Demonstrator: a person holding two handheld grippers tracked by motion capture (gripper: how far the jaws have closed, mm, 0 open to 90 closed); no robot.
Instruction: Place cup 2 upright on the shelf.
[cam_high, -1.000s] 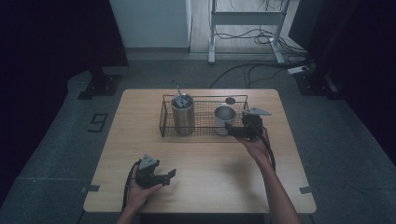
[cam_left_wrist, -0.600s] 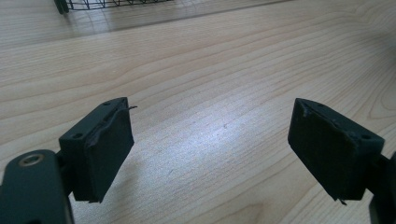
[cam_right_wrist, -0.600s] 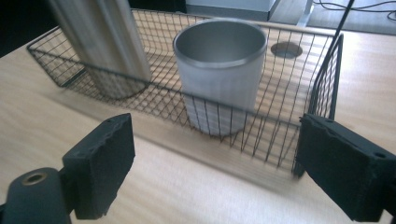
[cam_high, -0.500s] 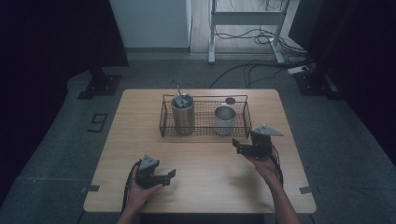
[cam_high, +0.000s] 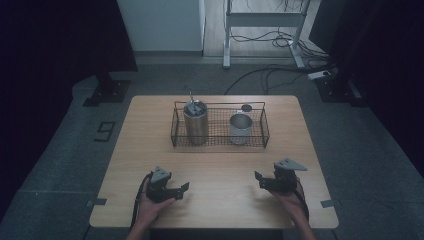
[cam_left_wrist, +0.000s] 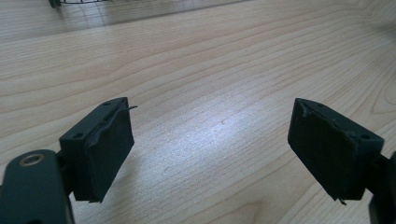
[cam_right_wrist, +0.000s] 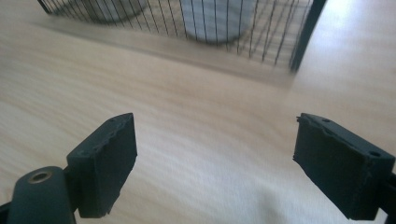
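My left claw (cam_high: 184, 189) hovers low over the near left of the wooden table (cam_high: 220, 170), its pads spread wide with nothing between them. Farther back, at the middle of the table, sits a wire basket (cam_high: 220, 145); a tall metal canister (cam_high: 195, 122) stands upright in its left half and a shorter metal cup (cam_high: 240, 128) in its right. My right claw (cam_high: 260, 181) hovers at the near right, also spread and empty, well apart from the basket.

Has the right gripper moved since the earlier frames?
Yes. The right gripper has drawn back from the wire basket, where it was a second ago, toward the person's edge of the table; its jaws stand open and empty.
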